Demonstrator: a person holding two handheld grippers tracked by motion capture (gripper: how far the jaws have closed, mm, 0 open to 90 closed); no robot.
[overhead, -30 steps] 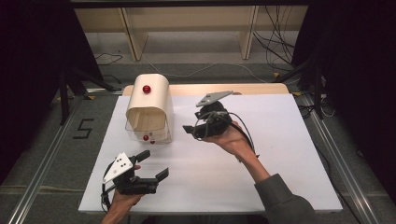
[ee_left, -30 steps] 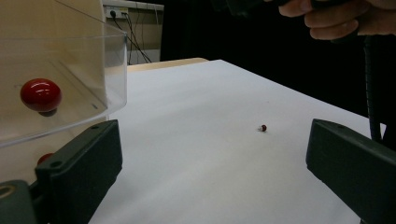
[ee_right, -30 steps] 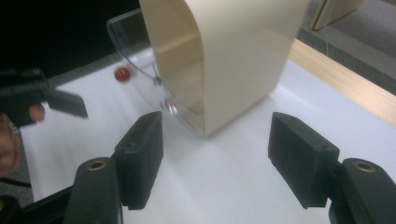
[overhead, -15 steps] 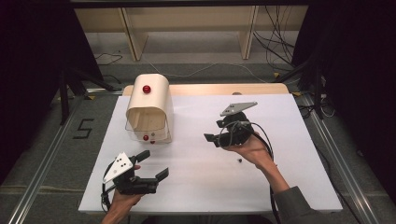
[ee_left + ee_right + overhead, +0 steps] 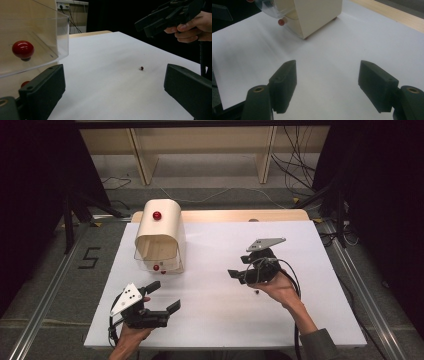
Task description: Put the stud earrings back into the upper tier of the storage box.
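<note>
Tiny red bead [image 5: 256, 292] sits on the white table [image 5: 215, 320], just under my right gripper [image 5: 239, 274], jaws spread, empty. My left gripper [image 5: 165, 297] gapes too, near the cream box [image 5: 167, 227].

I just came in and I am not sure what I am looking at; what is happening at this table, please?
A person holds one claw in each hand over a white table. Both are open and hold nothing. The left claw rests low near the front edge; the right claw hovers at mid-table, pointing toward a cream box with red knobs and a clear curved front. A tiny dark red bit lies on the table under the right hand, untouched.
</note>
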